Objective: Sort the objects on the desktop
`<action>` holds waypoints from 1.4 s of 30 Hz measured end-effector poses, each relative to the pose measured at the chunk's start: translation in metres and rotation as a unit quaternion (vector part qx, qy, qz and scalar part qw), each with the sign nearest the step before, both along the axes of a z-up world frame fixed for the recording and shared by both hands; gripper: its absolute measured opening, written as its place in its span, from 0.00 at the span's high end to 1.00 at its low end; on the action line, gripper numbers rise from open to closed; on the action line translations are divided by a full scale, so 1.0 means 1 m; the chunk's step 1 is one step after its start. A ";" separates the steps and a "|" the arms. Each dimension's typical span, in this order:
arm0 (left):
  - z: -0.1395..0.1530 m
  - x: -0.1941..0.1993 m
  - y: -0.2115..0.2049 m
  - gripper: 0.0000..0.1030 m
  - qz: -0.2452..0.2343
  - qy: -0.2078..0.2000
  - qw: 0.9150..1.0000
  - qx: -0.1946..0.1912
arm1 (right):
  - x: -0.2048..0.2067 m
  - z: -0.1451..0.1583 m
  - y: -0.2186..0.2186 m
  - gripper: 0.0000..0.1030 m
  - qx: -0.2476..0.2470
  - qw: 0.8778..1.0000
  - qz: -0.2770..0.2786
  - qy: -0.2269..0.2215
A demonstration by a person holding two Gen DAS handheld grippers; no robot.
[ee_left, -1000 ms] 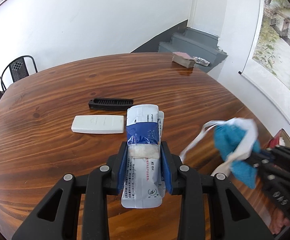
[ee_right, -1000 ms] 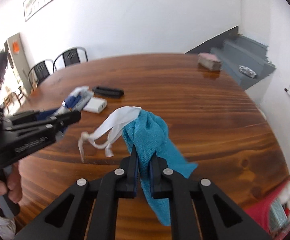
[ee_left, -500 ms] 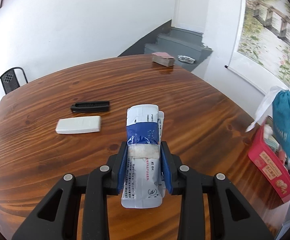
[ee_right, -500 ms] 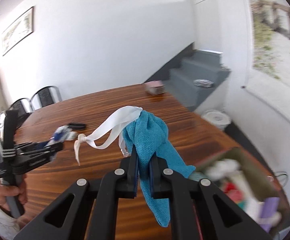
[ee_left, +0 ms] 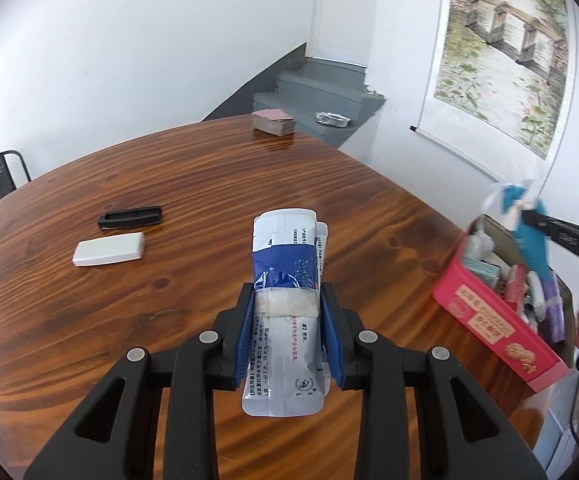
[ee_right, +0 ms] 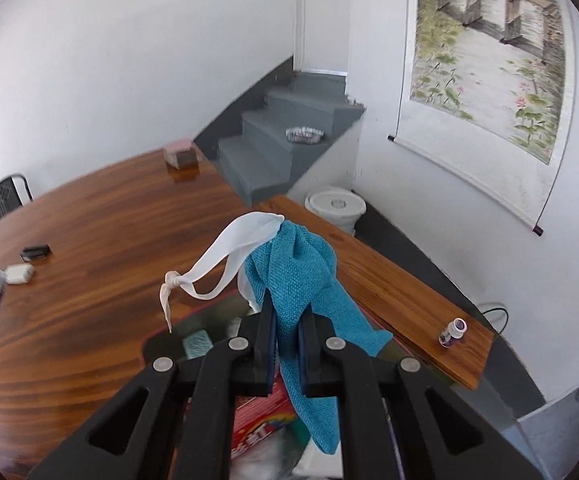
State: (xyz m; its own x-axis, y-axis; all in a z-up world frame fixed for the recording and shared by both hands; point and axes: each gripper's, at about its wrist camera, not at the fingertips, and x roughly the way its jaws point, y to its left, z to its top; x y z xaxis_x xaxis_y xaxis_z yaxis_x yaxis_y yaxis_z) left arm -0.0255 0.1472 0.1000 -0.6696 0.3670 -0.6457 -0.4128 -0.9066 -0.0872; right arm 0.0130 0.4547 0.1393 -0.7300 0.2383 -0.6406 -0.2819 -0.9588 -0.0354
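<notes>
My left gripper [ee_left: 288, 320] is shut on a bundle of blue and white sachets [ee_left: 285, 264] bound with tape, held above the round wooden table [ee_left: 169, 184]. My right gripper [ee_right: 287, 330] is shut on a teal drawstring pouch [ee_right: 301, 276] with a white ribbon [ee_right: 229, 256]. The pouch hangs over a red box [ee_left: 489, 320] that is filled with several small items at the table's right edge. In the left wrist view the pouch [ee_left: 529, 236] and right gripper [ee_left: 537, 216] appear above that box. In the right wrist view the box [ee_right: 261, 428] lies under the fingers, mostly hidden.
A white remote [ee_left: 109, 249] and a black comb [ee_left: 129, 217] lie on the table at left. A deck of cards [ee_left: 273, 122] sits at the far edge. A wooden bench [ee_right: 389, 292] with a small purple bottle [ee_right: 452, 332], a white bucket [ee_right: 335, 208] and grey stairs [ee_right: 289, 140] stand beyond.
Both grippers swung to the right. The teal pouch travelled from over the table to above the red box. The sachet bundle stayed clamped, and the remote and comb slid left in view.
</notes>
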 end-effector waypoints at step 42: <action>-0.008 0.077 0.207 0.67 -0.246 -0.051 0.968 0.015 | 0.086 -0.023 0.090 0.77 -0.164 0.986 -0.010 0.025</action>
State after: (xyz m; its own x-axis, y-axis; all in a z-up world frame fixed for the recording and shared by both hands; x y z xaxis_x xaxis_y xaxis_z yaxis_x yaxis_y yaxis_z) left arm 0.0518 0.3544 0.0918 -0.3420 0.6450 -0.6834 -0.7823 -0.5983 -0.1733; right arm 0.0992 0.5450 0.1167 -0.7605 0.0386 -0.6482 -0.2936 -0.9108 0.2903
